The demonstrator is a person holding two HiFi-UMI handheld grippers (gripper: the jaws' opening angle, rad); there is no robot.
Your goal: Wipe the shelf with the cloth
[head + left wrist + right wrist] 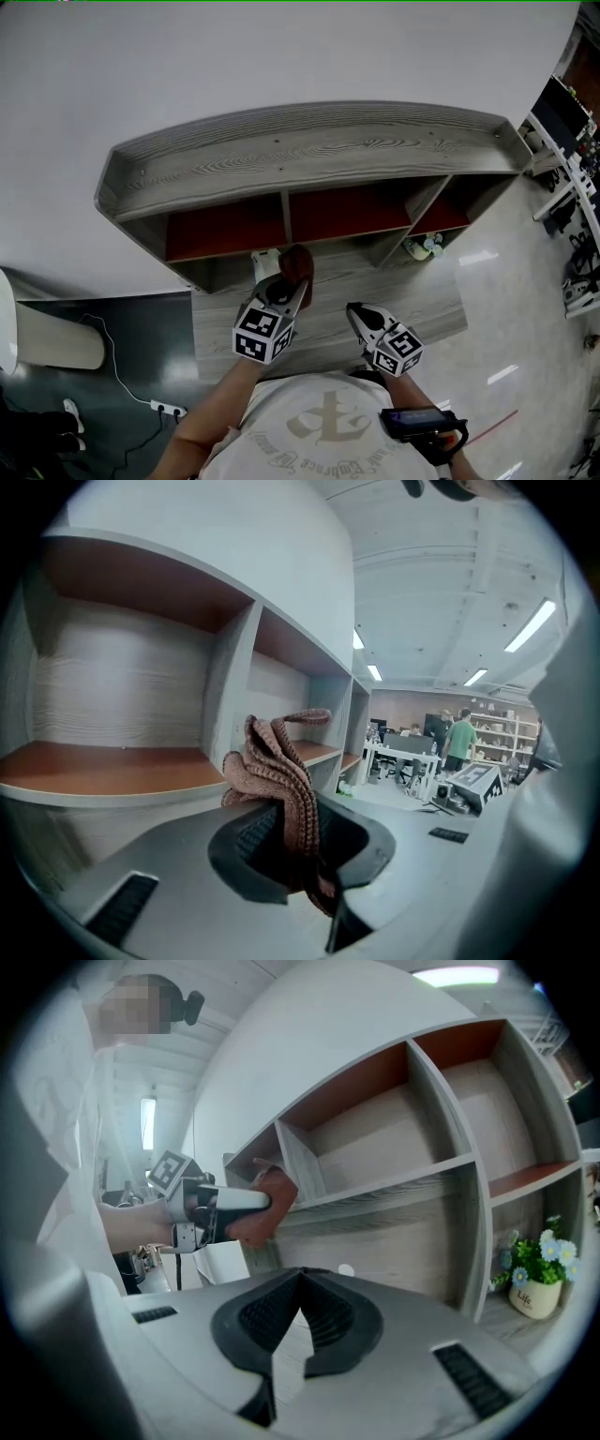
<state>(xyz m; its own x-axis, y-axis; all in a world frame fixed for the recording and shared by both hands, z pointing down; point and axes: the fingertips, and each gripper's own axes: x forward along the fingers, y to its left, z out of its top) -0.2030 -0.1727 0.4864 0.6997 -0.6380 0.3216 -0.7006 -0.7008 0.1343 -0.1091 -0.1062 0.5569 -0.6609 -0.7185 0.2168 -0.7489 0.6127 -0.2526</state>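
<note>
**Cloth Clamped at Shelf Front**

The right gripper (300, 1312) hangs nearest the body, jaws closed on nothing. Ahead of it, the left gripper (295, 841) clamps the brown cloth (279, 766), which stands bunched between its jaws, near the front edge of the shelf (309, 155) by the left compartments. Risk: only a narrow fold appears pinched, so wiping friction could pull it free. A bare jaw could scrape the board.

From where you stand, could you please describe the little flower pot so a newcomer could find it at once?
Start at the grey wood-grain shelf unit against the white wall and go to the lower row at its right end. The flower pot stands there. It is small and white with green leaves and pale blossoms, the only plant in view.
</note>
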